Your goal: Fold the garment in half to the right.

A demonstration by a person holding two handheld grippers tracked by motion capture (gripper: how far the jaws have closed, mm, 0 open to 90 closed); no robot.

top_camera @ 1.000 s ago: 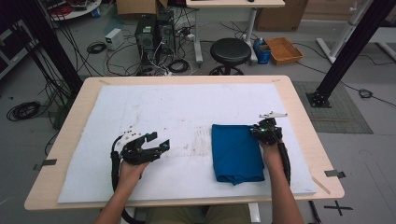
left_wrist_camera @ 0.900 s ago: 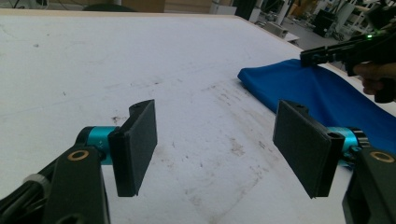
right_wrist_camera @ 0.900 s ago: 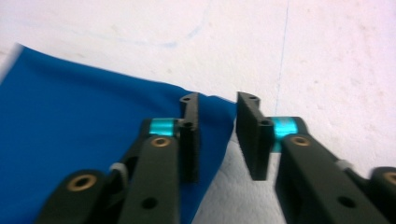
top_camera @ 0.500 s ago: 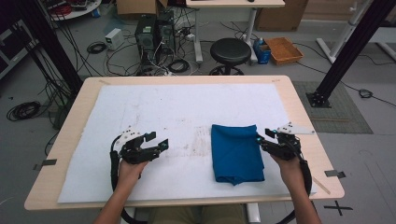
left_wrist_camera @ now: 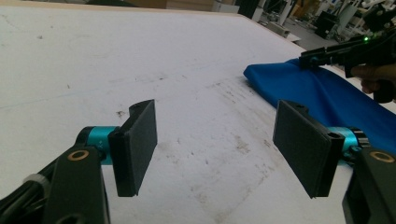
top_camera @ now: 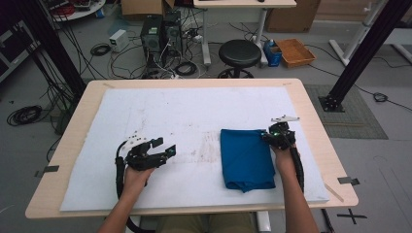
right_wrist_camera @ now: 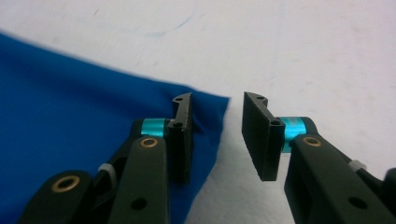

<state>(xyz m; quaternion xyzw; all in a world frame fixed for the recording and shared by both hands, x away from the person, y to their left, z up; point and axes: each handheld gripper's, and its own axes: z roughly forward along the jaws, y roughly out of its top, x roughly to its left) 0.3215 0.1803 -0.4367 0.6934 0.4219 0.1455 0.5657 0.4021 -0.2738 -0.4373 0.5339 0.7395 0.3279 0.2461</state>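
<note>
— On the white surface point(top_camera: 194, 116), what do we see now?

— We see our folded blue cloth point(top_camera: 245, 158) lying flat, near the right side. Our right hand-held gripper point(top_camera: 273, 133) is at the cloth's far right corner. Its jaws are parted, one over the cloth and one over the bare mat. It holds nothing.

— What changed?

— Half a second ago that hand was out past the cloth's right edge. Now it has come back in to the corner. We think that means we are getting ready to pinch the corner, maybe for one more fold.

— And our left hand-held gripper point(top_camera: 163, 148)?

— It has stayed in the same spot, well apart from the cloth, jaws wide and empty. The cloth has not moved either.
</note>
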